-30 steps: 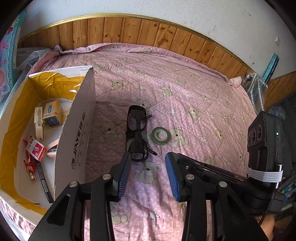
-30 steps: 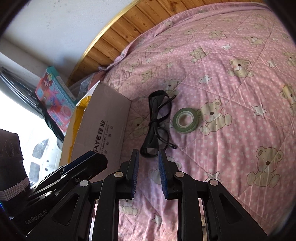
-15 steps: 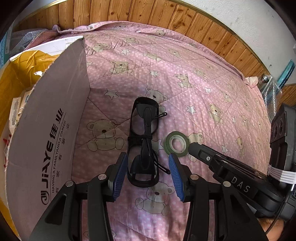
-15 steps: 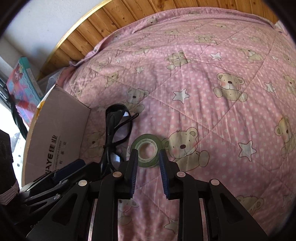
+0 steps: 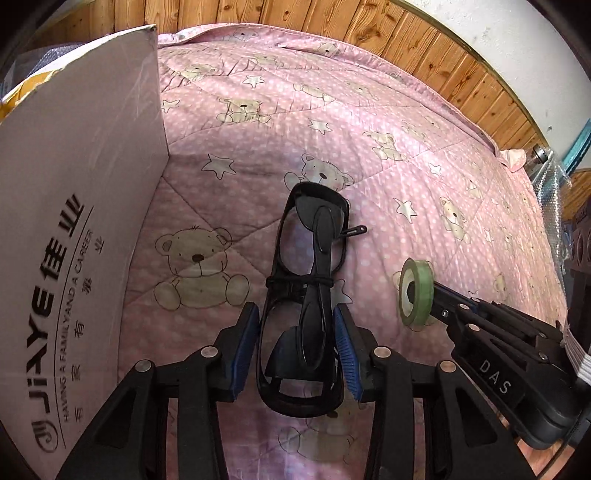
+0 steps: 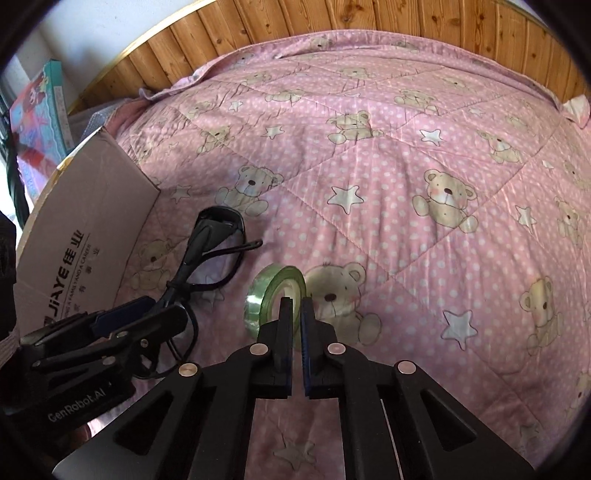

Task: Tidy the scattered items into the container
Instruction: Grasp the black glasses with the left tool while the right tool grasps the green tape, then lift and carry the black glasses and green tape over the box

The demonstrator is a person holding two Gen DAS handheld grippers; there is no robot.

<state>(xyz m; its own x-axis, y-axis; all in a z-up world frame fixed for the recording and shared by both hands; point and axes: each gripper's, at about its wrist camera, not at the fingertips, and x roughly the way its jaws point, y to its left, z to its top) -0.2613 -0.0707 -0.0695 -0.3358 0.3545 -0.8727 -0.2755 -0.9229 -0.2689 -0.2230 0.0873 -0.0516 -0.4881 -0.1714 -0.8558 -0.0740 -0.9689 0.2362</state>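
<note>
Black glasses [image 5: 320, 236] lie lengthwise on the pink bear quilt [image 5: 258, 122], their near lens between the blue pads of my left gripper [image 5: 295, 314], which is shut on them. The same glasses [image 6: 207, 236] show in the right wrist view with the left gripper [image 6: 140, 310] on their near end. A green tape roll [image 6: 273, 291] stands on edge, pinched through its rim by my right gripper [image 6: 294, 301]. From the left wrist view the tape roll [image 5: 421, 291] sits at the tip of the right gripper [image 5: 439, 295]. The cardboard box [image 5: 81, 184] stands just left of the glasses.
The box wall [image 6: 92, 206] rises close to the left gripper. Wood panelling [image 6: 332, 18] lines the far side of the bed. A colourful book [image 6: 37, 99] leans behind the box. A metal bottle and bubble wrap [image 5: 546, 166] sit at the quilt's right edge.
Both grippers moved forward and down. The left one closed around the glasses' near lens. The right one shut on the tape roll, which now stands on edge instead of lying flat.
</note>
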